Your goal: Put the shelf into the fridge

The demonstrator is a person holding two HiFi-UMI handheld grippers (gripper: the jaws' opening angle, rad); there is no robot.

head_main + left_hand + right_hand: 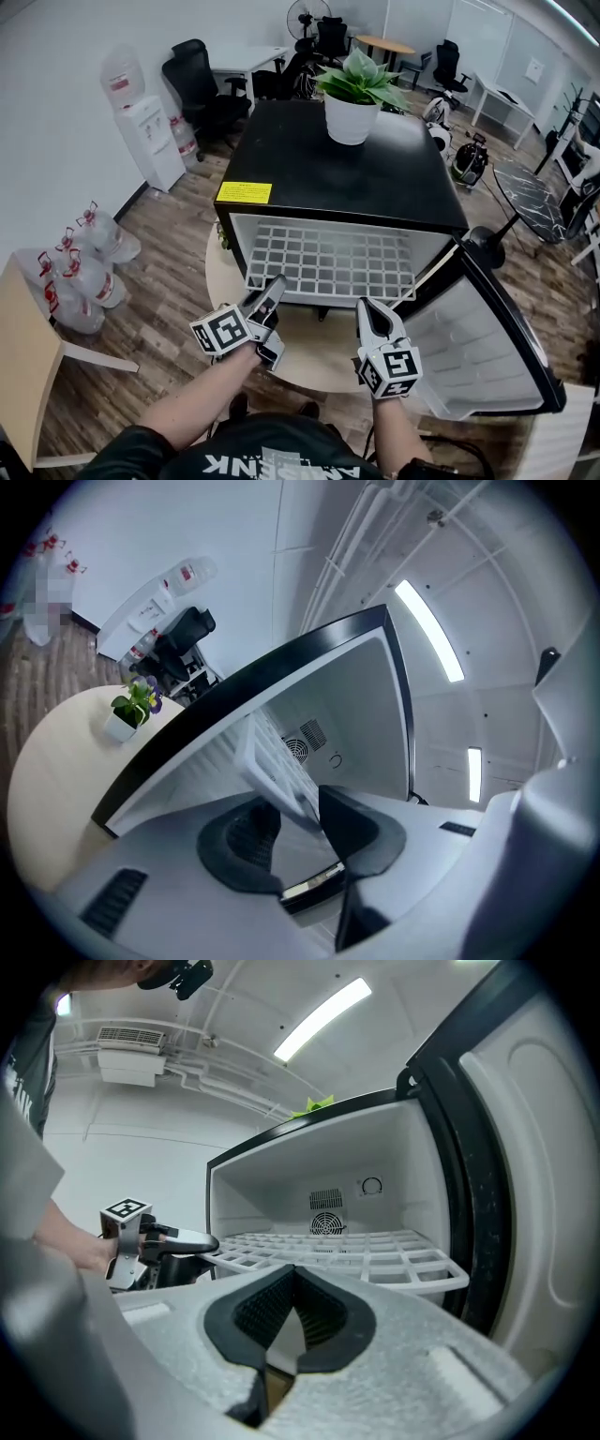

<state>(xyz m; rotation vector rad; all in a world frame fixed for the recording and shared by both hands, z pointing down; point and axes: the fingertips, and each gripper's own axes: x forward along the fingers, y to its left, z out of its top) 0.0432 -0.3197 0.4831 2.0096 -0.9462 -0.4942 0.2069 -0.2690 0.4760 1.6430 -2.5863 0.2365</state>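
A small black fridge (356,178) stands on a round desk (309,361) over a brown wood floor (169,291). The room is an office. Black chairs (197,80) stand behind the fridge, a water cooler (150,141) stands off to its left, and a green plant (356,89) sits on top of it. The fridge's door (487,347) hangs open on the right.

The white shelf (328,262) lies flat inside the fridge (its front edge pokes out a bit). Its long side goes from left to right.

The left gripper (275,284) is wide open at the shelf's front left corner, with the edge between its jaws. The right gripper (367,305) is closed on nothing, just in front of the fridge.
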